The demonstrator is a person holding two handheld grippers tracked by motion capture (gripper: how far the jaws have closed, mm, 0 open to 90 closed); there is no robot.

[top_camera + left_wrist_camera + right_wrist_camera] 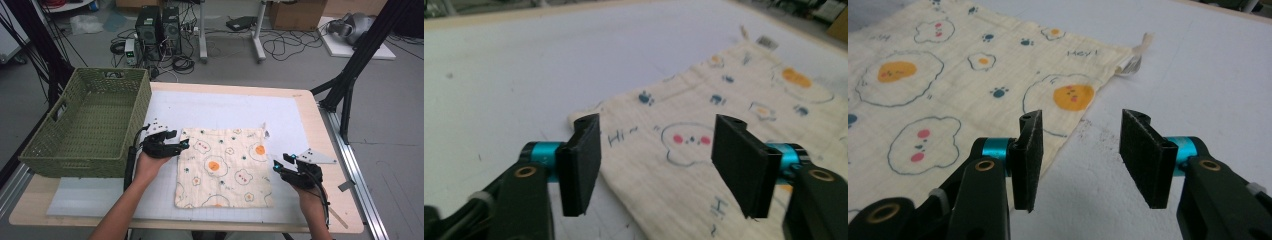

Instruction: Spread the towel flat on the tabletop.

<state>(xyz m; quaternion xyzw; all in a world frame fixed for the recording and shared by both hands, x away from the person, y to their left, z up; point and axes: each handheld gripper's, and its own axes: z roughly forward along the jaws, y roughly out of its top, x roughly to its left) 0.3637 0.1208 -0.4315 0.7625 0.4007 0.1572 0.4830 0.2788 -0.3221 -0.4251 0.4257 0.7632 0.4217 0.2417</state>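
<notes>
Two grippers (jaws apart) flank the flat cloth [224, 167].

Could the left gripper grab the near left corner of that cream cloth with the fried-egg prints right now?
Probably yes. The left gripper is open, its jaws straddling the corner of the cream egg-print cloth, with nothing between them.

A wooden table [327, 150] carries a white mat [220, 107], a printed cloth [222, 167] and a green basket [85, 125].
</notes>
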